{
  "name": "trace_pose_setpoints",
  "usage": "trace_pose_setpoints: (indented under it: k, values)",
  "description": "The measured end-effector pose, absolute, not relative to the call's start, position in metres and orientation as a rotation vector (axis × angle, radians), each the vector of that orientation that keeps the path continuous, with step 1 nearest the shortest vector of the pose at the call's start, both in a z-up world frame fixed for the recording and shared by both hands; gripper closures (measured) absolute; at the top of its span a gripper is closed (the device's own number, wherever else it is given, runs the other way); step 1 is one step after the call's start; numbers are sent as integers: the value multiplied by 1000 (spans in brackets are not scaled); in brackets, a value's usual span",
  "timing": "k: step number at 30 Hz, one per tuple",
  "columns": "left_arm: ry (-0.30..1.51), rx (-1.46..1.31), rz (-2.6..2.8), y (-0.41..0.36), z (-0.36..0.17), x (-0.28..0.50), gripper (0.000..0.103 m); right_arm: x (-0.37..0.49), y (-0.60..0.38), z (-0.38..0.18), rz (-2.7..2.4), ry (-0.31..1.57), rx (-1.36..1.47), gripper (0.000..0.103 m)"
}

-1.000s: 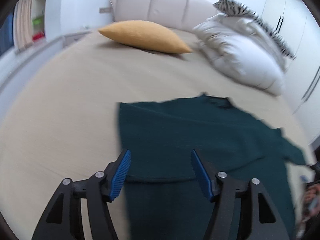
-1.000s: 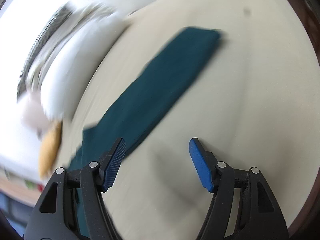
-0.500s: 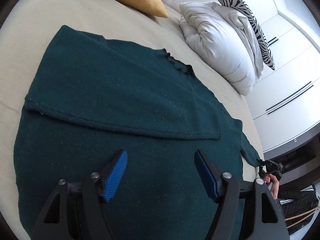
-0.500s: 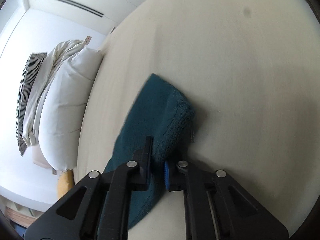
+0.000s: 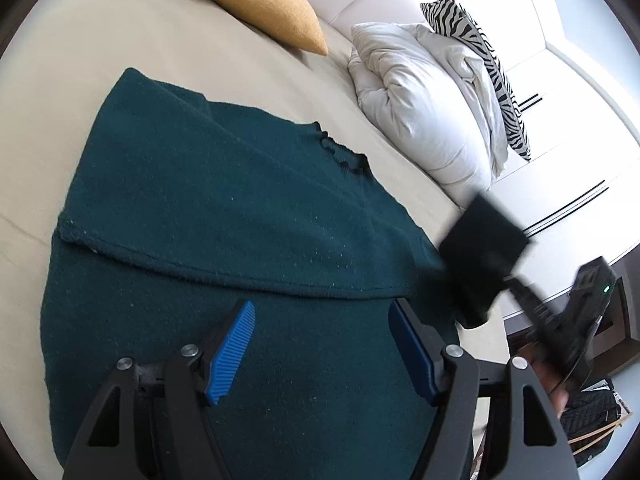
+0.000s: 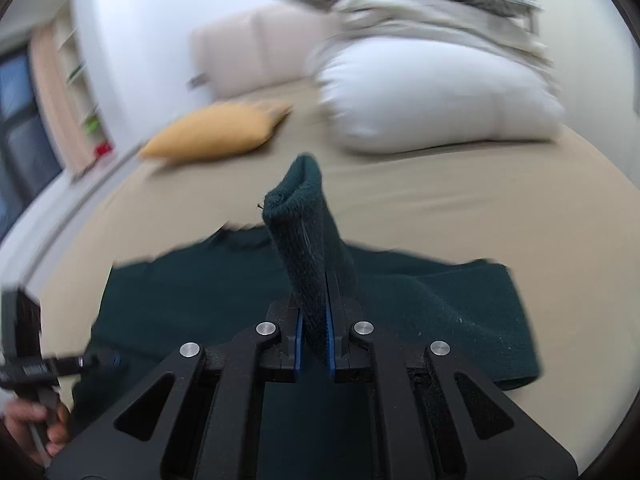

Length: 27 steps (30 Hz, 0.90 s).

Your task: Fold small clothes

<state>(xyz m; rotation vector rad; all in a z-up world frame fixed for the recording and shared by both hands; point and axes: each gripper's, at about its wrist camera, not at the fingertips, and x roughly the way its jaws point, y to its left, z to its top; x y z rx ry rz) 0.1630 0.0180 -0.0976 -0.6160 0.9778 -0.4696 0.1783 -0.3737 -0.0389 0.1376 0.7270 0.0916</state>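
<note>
Sweater (image 5: 224, 216): it lies flat on the bed (image 5: 60, 80), dark green, one side folded in.
Your right gripper (image 6: 313, 338): it has just closed and pinches the sleeve (image 6: 308, 240) up off the bed.
Your left gripper (image 5: 322, 350): fingers apart over the sweater, holding nothing.

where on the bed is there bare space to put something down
Bare beige sheet lies left of the dark green knitted sweater, and between it and the mustard cushion. The right side is crowded: the white duvet bundle and zebra pillow.
</note>
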Motion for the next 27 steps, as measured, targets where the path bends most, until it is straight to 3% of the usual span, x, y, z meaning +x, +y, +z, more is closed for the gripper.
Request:
trace_pose_setpoints:
  k: [4, 6, 8, 10, 15, 20, 23, 27]
  values:
    - [991, -605, -477, 11, -98, 172, 31, 187, -303, -96, 163, 844, 69, 88]
    - [1003, -604, -492, 2, -99, 178, 31, 185, -292, -120, 205, 918, 78, 71]
    - [1006, -579, -511, -13, -96, 185, 28, 169, -297, -128, 255, 902, 143, 44]
    - [1012, -535, -537, -35, -95, 194, 28, 146, -296, -124, 261, 856, 188, 31]
    - [1075, -429, -537, -81, -107, 221, 33, 103, -329, -111, 259, 810, 317, 30]
    - [1099, -330, -502, -108, -113, 230, 74, 86, -378, -112, 176, 805, 426, 30]
    - [1101, -283, -494, -115, -108, 225, 90, 86, -402, -120, 137, 809, 492, 31]
    - [1057, -212, -492, -120, -93, 218, 94, 84, -420, -133, 101, 818, 566, 31]
